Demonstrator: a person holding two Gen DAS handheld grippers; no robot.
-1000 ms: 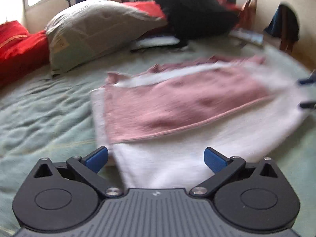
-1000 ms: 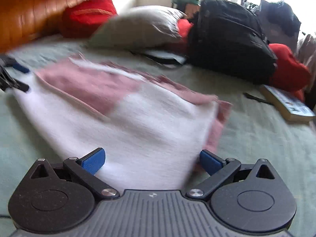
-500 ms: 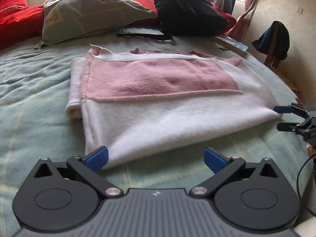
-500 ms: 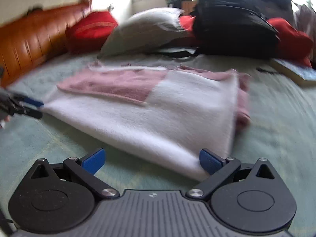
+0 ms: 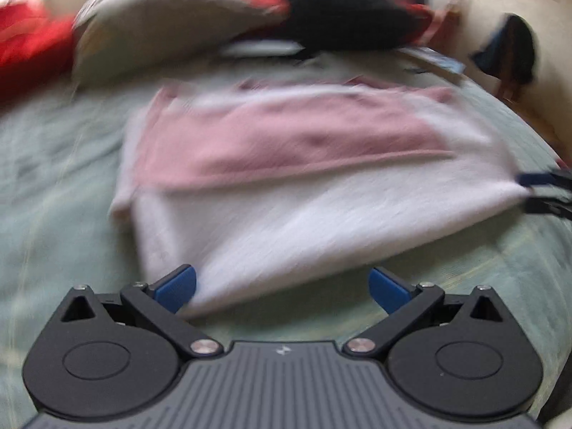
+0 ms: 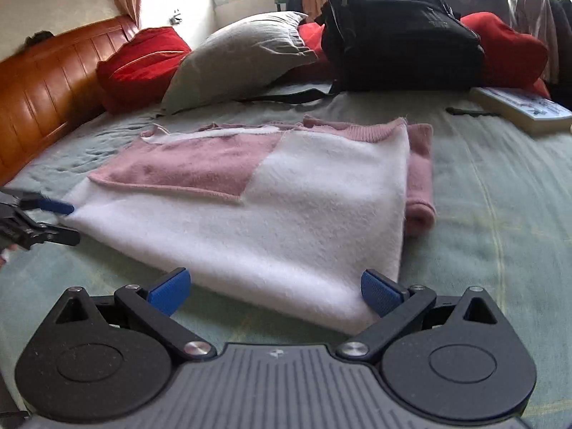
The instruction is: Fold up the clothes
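Lying on a green bedspread (image 6: 500,193), the folded sweater (image 6: 286,207) meets both wide-spread grippers (image 5: 282,282) (image 6: 273,287).

Pink-and-white sweater (image 6: 286,207), pale green bedspread (image 6: 500,214), red cushion (image 6: 143,57), black backpack (image 6: 400,32)

A folded pink-and-white fleecy knit garment (image 6: 286,211) lies flat on a pale green bedspread (image 6: 500,214), its white panel nearest the camera and a rolled pink sleeve along its right edge. The right hand-held gripper (image 6: 275,291) sits low in front, its blue-tipped fingers (image 6: 169,291) spread wide, the near corner of the garment just between them. At the left edge the left hand-held gripper (image 6: 59,223) reaches the garment's far-left corner, fingers parted around the hem. Behind the garment rest a grey pillow (image 6: 239,57), a red cushion (image 6: 143,60), a black backpack (image 6: 400,28) and a book (image 6: 522,107), with an orange wooden headboard (image 6: 43,93) at left.
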